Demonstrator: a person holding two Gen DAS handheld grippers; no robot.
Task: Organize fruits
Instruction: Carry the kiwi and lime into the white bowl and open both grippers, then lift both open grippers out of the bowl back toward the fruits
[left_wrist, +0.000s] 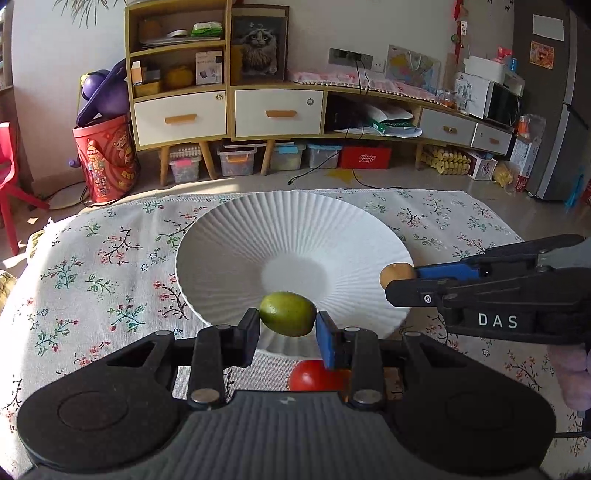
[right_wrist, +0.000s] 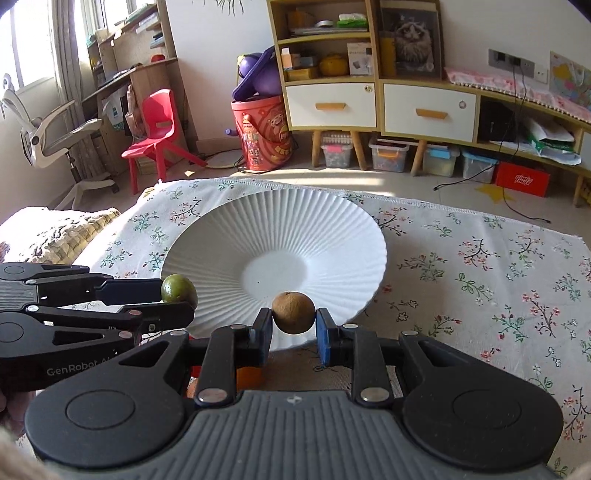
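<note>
Left wrist view: left gripper (left_wrist: 287, 320) jaws pinch a green lime (left_wrist: 287, 313) over the white ribbed plate (left_wrist: 236, 236) — still bare; right gripper (right_wrist: 294, 319) jaws pinch a brown fruit (right_wrist: 293, 312). A red fruit (left_wrist: 314, 376) waits on the table — 0 placed.

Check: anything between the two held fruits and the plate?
Nothing visible. The green lime in the left gripper and the brown round fruit in the right gripper hang over the near rim of the empty white ribbed plate.
</note>
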